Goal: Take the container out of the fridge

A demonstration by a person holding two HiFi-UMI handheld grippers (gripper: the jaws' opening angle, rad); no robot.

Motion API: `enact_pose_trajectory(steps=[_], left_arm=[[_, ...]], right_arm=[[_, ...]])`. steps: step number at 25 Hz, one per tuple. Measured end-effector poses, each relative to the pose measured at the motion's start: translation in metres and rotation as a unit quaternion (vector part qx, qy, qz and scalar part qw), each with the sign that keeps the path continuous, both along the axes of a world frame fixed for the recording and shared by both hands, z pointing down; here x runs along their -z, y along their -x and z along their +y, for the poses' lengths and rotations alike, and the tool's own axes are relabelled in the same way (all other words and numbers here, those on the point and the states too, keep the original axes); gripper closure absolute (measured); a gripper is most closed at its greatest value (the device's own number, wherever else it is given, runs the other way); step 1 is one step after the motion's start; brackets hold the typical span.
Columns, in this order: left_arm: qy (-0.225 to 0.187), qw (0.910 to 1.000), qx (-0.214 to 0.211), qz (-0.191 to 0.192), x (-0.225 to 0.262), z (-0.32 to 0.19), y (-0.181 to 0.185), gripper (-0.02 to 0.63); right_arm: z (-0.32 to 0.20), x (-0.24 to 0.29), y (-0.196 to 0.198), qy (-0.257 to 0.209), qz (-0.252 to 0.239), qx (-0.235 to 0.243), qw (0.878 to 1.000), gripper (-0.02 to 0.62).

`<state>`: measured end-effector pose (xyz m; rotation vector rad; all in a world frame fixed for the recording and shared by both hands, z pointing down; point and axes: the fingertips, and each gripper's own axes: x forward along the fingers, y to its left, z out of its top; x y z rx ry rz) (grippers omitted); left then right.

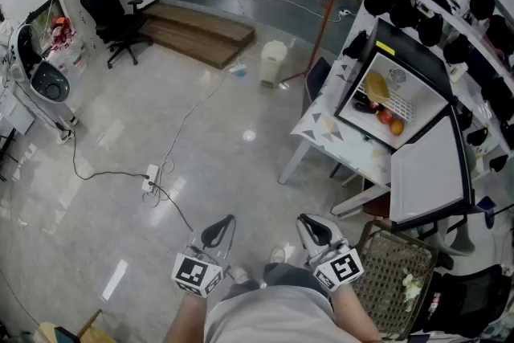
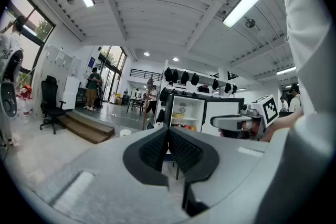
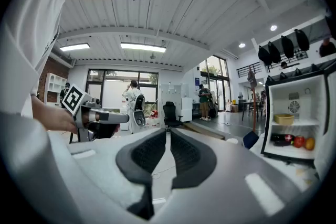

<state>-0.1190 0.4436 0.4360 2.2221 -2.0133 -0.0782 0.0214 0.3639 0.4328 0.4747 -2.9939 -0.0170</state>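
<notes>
The small fridge stands on a white table at the right, its door swung open. On its upper shelf sits a yellow container, also seen as the container in the right gripper view and the container in the left gripper view. A dark bottle and red and orange fruit lie on the shelf below. My left gripper and right gripper are held side by side close to my body, well short of the fridge. Both are shut with nothing between the pads.
A wire basket stands on the floor by my right side. A white bin, a floor cable with a power strip, wooden steps and an office chair lie further out. People stand at the far end of the room.
</notes>
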Motion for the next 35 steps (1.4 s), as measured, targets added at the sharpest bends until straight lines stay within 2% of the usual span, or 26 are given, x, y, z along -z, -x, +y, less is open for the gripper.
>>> enact_pose_trajectory(steps=[6,13,21,29,32,35], left_arm=[[0.002,0.9999,0.014,0.004,-0.002,0.0,0.02,0.597],[0.012,0.9999,0.012,0.001,-0.009,-0.036,0.026,0.597],[0.019,0.9997,0.002,-0.017,-0.002,-0.136,0.021,0.597],[0.03,0.9986,-0.016,-0.041,0.002,-0.251,-0.014,0.597],[0.035,0.9971,-0.027,-0.061,0.004,-0.285,-0.027,0.597],[0.036,0.9968,-0.034,-0.063,0.009,-0.315,-0.036,0.597]], right_arm=[[0.001,0.001,0.015,-0.012,0.009,0.005,1.0,0.566],[-0.039,-0.005,0.022,-0.007,0.005,0.003,1.0,0.566],[-0.142,0.002,0.006,0.005,-0.017,-0.017,1.0,0.566],[-0.256,0.006,-0.043,0.003,-0.033,-0.052,0.998,0.566],[-0.287,0.005,-0.058,0.008,-0.043,-0.063,0.997,0.566],[-0.314,0.001,-0.068,0.012,-0.047,-0.073,0.996,0.566]])
